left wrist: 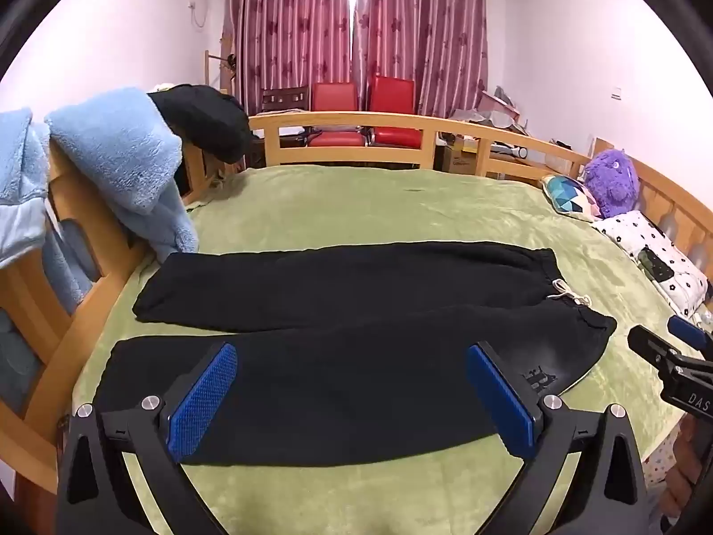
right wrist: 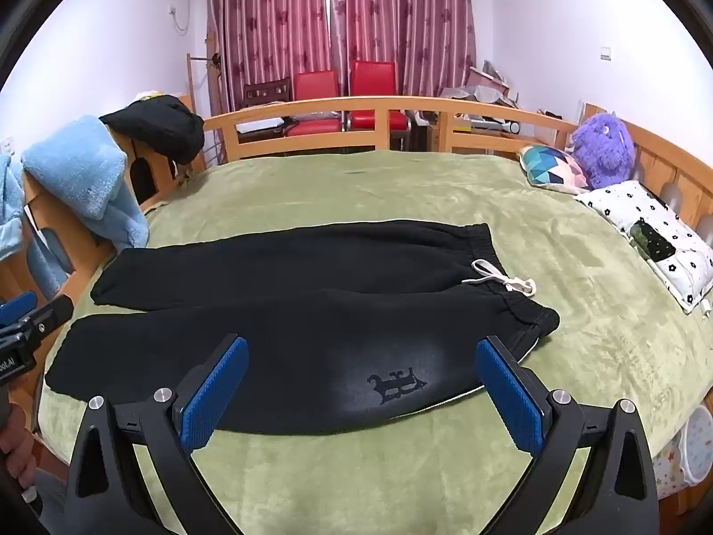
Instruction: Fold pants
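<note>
So the black pants (left wrist: pixel 356 334) are laid out flat on the green blanket (left wrist: pixel 356 205) that covers the bed, both legs side by side running off to the left, waistband on the right. The white drawstring (right wrist: pixel 503 278) sits loose at the waistband, part of it trailing onto the blanket. There's a small dark logo (right wrist: pixel 396 385) on the near leg, up by the hip.

The left gripper (left wrist: pixel 352 394) hovers over the near edge of the pants with its 2 blue fingers (left wrist: pixel 202 401) spread wide apart, nothing between them. Same deal with the right gripper (right wrist: pixel 363 390): spread wide, nothing held, sitting over the near leg with the logo between its fingers (right wrist: pixel 510 394). In the left wrist view you can see the right gripper poking in at the right edge, and in the right wrist view the left one pokes in at the left edge.

Around the bed: a wooden rail (left wrist: pixel 401 127) runs along the far side, a fluffy blue robe (left wrist: pixel 116 151) and a black garment (left wrist: pixel 205 120) are draped over the rail on the left, 2 red chairs (right wrist: pixel 343 84) stand behind the bed by the pink curtains (right wrist: pixel 338 22), and a purple plush toy (right wrist: pixel 601 149), a colorful cushion (right wrist: pixel 552 169) and a flowered pillow (right wrist: pixel 655 232) sit on the right side of the bed.
</note>
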Motion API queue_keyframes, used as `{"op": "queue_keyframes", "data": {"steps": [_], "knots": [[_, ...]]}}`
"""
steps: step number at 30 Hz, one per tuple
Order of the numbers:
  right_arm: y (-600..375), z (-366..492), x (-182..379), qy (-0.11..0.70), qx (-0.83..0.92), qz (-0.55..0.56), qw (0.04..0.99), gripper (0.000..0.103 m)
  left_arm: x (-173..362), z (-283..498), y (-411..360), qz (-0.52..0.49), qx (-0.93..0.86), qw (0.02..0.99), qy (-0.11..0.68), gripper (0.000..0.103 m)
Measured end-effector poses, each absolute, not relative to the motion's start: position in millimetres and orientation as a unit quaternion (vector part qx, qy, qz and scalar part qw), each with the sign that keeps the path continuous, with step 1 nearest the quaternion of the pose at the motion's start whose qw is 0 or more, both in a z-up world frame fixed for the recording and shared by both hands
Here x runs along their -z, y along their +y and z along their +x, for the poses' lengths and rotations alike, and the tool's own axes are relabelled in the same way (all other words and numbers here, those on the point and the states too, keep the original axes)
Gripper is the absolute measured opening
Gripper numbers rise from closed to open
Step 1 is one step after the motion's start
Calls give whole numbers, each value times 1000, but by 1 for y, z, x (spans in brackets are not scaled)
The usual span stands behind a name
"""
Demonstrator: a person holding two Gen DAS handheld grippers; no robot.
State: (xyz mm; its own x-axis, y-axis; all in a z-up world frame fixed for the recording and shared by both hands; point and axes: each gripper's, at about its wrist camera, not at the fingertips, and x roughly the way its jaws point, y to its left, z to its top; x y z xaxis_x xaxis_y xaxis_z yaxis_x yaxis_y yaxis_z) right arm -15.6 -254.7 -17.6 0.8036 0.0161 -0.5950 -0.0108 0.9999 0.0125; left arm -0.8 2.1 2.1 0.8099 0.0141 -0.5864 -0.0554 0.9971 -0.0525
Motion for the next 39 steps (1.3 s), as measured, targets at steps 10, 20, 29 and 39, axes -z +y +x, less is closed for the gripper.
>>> {"op": "queue_keyframes", "data": {"steps": [10, 20, 29, 39], "knots": [[-251, -19, 16, 320, -11, 13, 947, 101, 2, -10, -12, -13, 1, 952, 307, 103], [-254, -22, 13, 319, -6, 20, 947, 101, 0, -12, -18, -10, 10, 953, 304, 103], [-255, -22, 10, 314, -5, 19, 949, 101, 3, -12, -19, -17, 7, 952, 306, 103], [-256, -22, 9, 310, -1, 17, 951, 101, 3, -14, -22, -18, 14, 952, 307, 103]]}}
